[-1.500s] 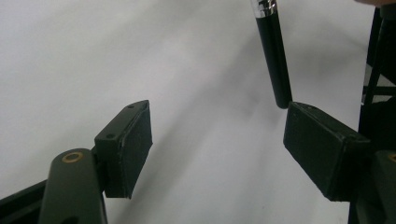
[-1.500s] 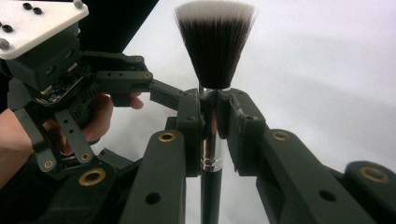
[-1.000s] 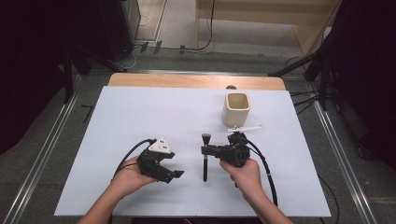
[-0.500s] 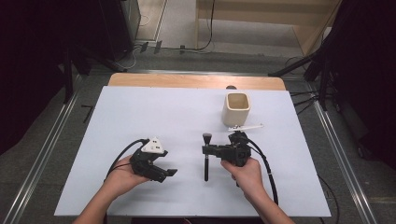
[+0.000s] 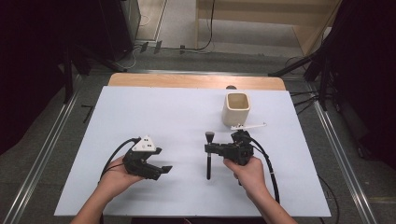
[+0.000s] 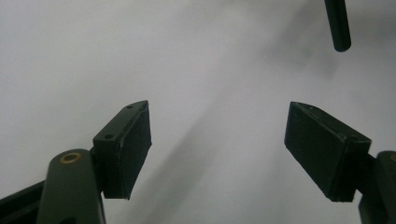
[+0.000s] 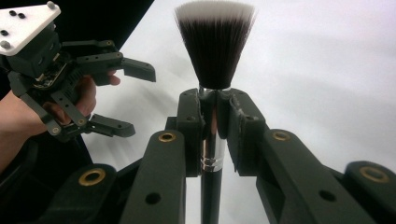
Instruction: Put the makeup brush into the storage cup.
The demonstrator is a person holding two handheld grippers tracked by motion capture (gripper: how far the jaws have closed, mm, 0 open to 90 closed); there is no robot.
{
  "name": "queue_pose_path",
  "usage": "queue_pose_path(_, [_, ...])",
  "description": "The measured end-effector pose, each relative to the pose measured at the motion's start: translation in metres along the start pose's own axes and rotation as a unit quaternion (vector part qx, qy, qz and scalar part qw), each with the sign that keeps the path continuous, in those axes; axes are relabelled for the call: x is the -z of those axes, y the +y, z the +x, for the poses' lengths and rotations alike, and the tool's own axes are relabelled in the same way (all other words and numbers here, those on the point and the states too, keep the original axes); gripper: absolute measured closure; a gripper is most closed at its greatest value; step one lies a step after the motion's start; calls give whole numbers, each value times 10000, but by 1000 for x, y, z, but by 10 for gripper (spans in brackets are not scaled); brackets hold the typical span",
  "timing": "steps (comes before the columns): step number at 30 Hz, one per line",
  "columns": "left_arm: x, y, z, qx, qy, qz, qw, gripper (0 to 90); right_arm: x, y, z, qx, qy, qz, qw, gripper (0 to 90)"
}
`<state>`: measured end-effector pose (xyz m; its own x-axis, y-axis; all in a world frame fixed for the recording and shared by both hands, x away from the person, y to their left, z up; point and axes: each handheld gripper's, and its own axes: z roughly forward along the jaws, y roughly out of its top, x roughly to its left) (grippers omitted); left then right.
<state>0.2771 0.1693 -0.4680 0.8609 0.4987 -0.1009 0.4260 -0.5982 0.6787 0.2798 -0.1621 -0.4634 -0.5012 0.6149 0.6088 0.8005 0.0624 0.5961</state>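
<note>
The right hand-held gripper (image 7: 215, 112) clamps a makeup brush (image 7: 215, 46) by its silver ferrule above the white desk (image 5: 177, 116), just in front of a cream cup (image 5: 236, 108). The left hand-held gripper (image 6: 217, 149) hovers well apart to the left, jaws spread wide with nothing between them.

On the bench (image 5: 140, 112), the cup (image 5: 236, 108) stands toward the far right. Just in front of it lies a small stick-like tool (image 5: 250, 126), and nearer the person the brush (image 5: 208, 156), between the left hand-held gripper (image 5: 161, 169) and the right hand-held gripper (image 5: 208, 149), whose jaws flank its ferrule.
</note>
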Motion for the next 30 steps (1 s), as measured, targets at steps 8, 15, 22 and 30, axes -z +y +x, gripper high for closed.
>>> queue_pose_path(8, [5,-6,2,59,30,-14,10000,237,6,3,-4,-21,-56,-90,9999,780])
queue_pose_path(15, [7,-8,2,103,93,-13,9999,237,10,7,-6,-11,-84,-136,9999,779])
queue_pose_path(22, [10,-10,2,127,99,-79,9998,237,11,10,-7,51,-123,-136,9998,780])
queue_pose_path(30, [13,-12,3,171,131,-88,9997,237,18,15,-8,92,-168,-224,9996,780])
